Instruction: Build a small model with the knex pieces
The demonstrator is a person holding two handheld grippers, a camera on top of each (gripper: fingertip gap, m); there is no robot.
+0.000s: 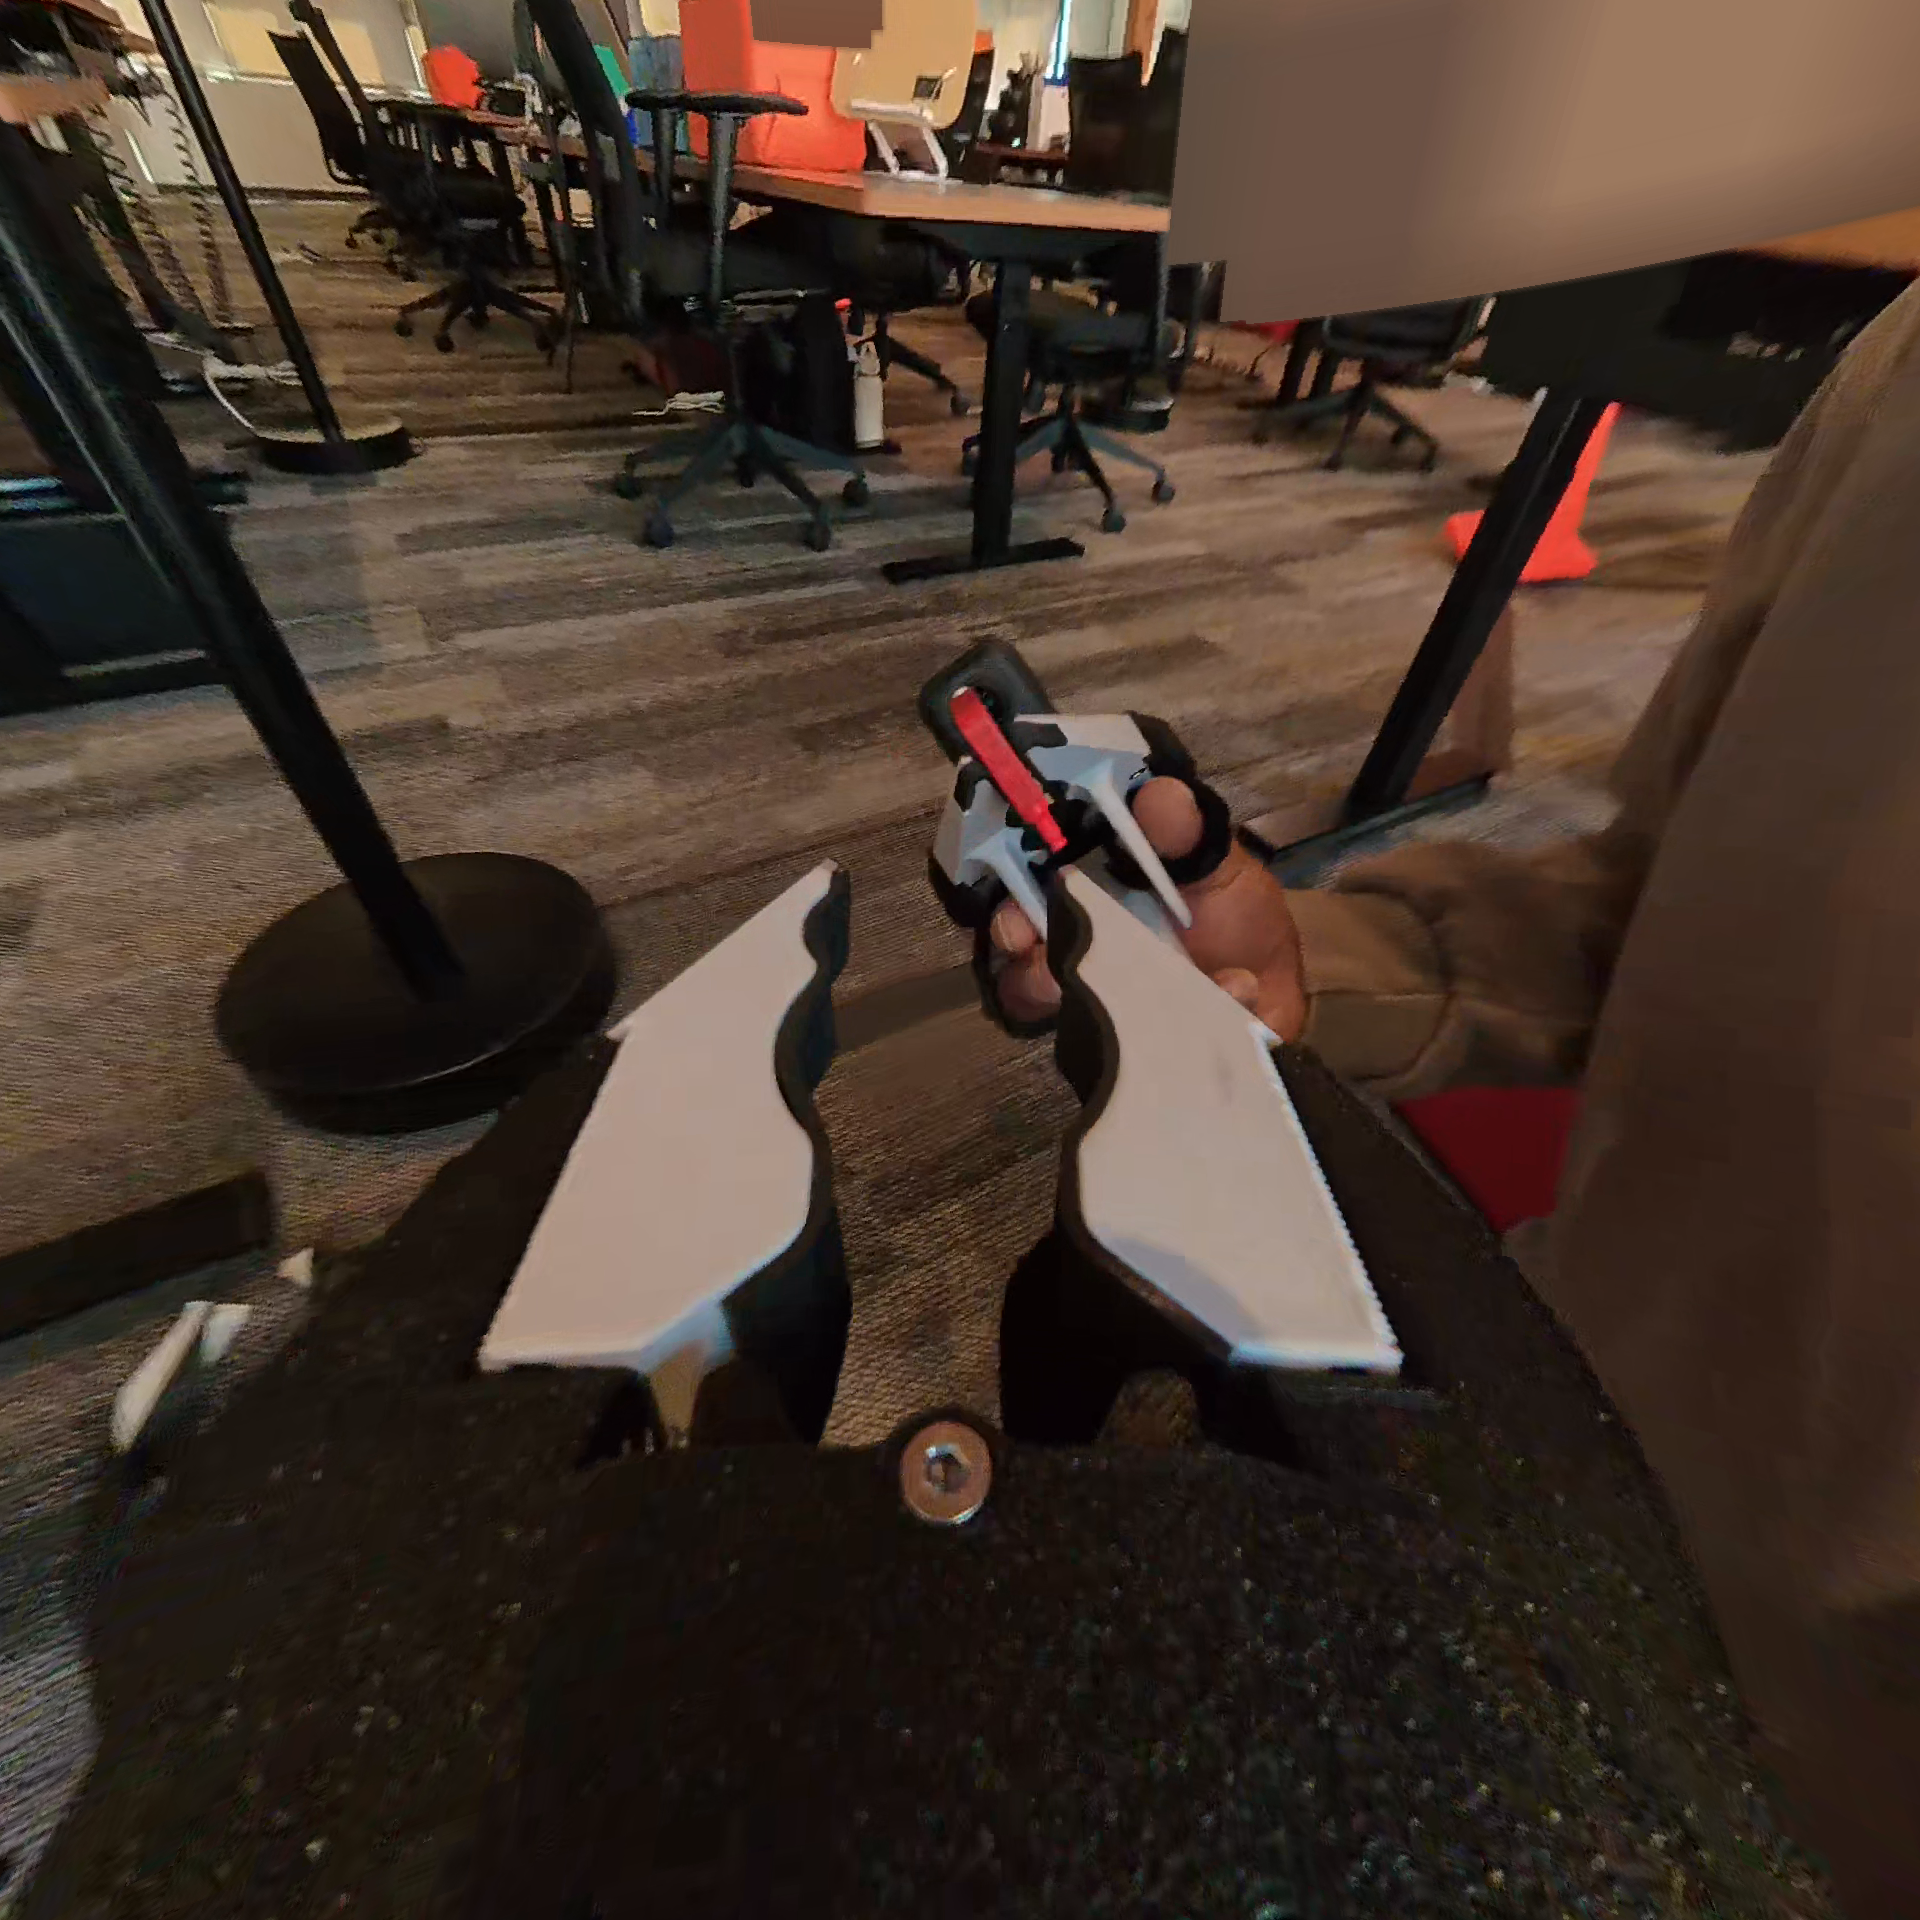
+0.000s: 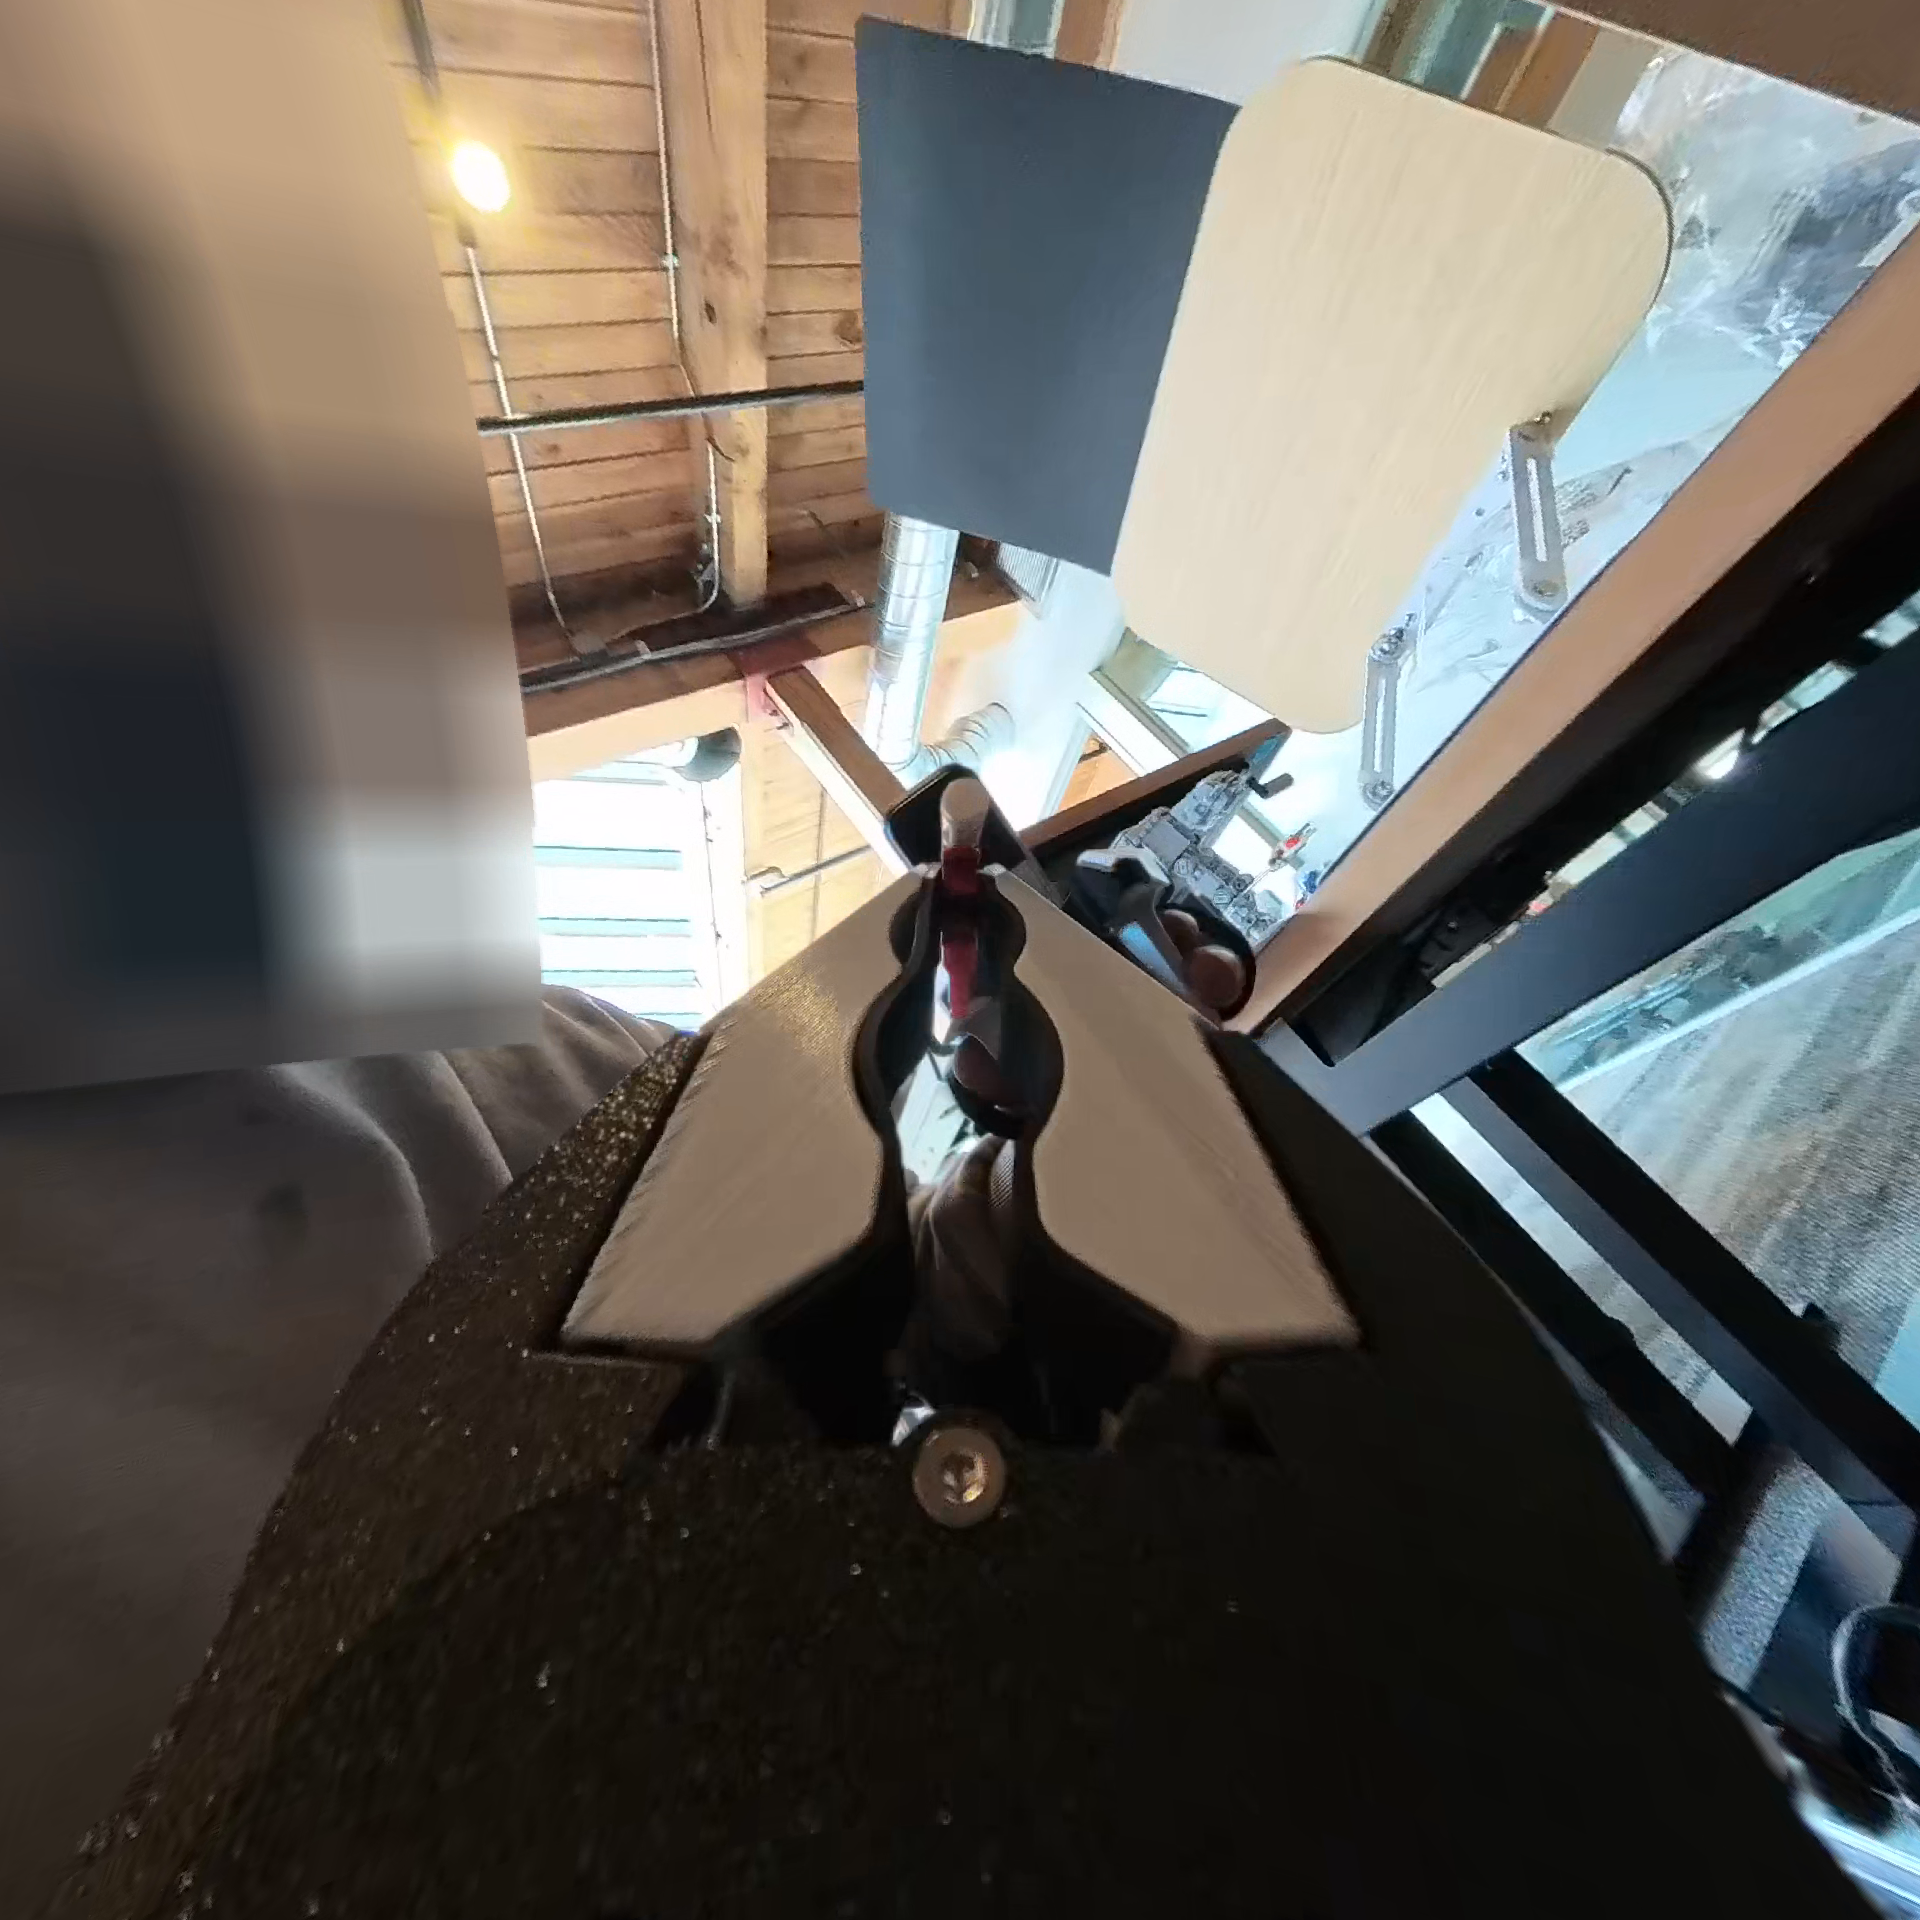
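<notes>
In the left wrist view my left gripper (image 1: 951, 878) is open and empty above the carpet. Just beyond its right fingertip a hand holds my right gripper (image 1: 997, 732), pointed up and away. It is shut on a small black-and-red tool (image 1: 1013, 774) whose rounded black end sticks out past the tips. In the right wrist view my right gripper (image 2: 958, 881) points up towards the ceiling. Its jaws are closed on the tool's red strip (image 2: 956, 925), and a black end with a grey tip shows above. A finger in a black loop (image 2: 987, 1075) shows through the gap behind.
A black pole with a round base (image 1: 416, 987) stands left of my left gripper. Office chairs (image 1: 738, 457), desks (image 1: 997, 208) and an orange cone (image 1: 1538, 520) stand farther off. A brown sleeve (image 1: 1455, 956) fills the right. A desk edge (image 2: 1558, 582), a pale wood panel (image 2: 1382, 364) and a dark panel (image 2: 1018, 312) rise overhead.
</notes>
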